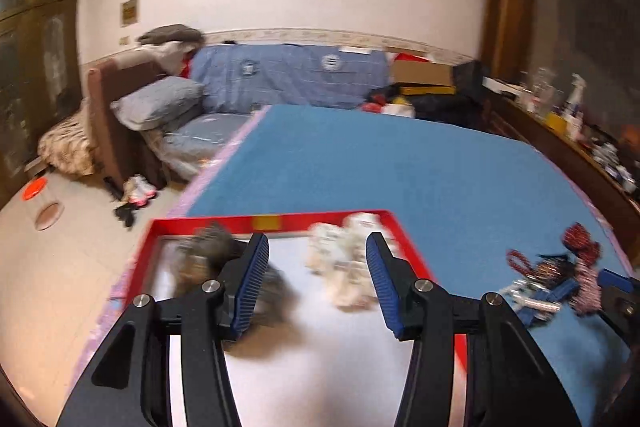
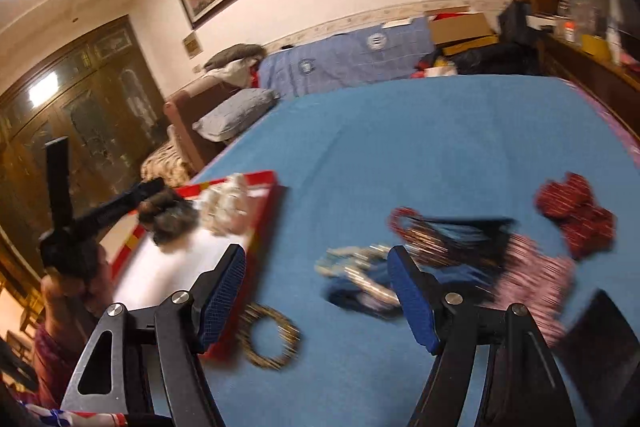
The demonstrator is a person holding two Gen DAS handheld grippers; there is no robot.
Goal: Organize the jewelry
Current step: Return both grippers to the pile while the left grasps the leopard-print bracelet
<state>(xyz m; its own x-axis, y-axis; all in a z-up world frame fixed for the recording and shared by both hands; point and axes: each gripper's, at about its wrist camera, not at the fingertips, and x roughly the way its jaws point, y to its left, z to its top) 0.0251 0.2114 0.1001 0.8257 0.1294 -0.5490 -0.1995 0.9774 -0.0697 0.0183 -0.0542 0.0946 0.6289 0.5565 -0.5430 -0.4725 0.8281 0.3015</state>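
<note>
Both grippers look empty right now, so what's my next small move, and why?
Probably lower the right gripper, open and empty, onto the silver-and-blue bracelets just ahead. They lie loose on the blue cloth, outside the red tray already holding two piles.

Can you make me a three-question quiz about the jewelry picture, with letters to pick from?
1. Where is the gold ring bracelet?
A. inside the red tray
B. on the blue cloth beside the tray
C. on the sofa

2. What colour is the tray's rim?
A. red
B. green
C. black

3. What is the left gripper holding?
A. a white bracelet
B. a dark bracelet
C. nothing

Answers: 1 B, it lies on the blue cloth by the tray's corner. 2 A, the rim is bright red. 3 C, its jaws stand apart with nothing between the pads.
</note>
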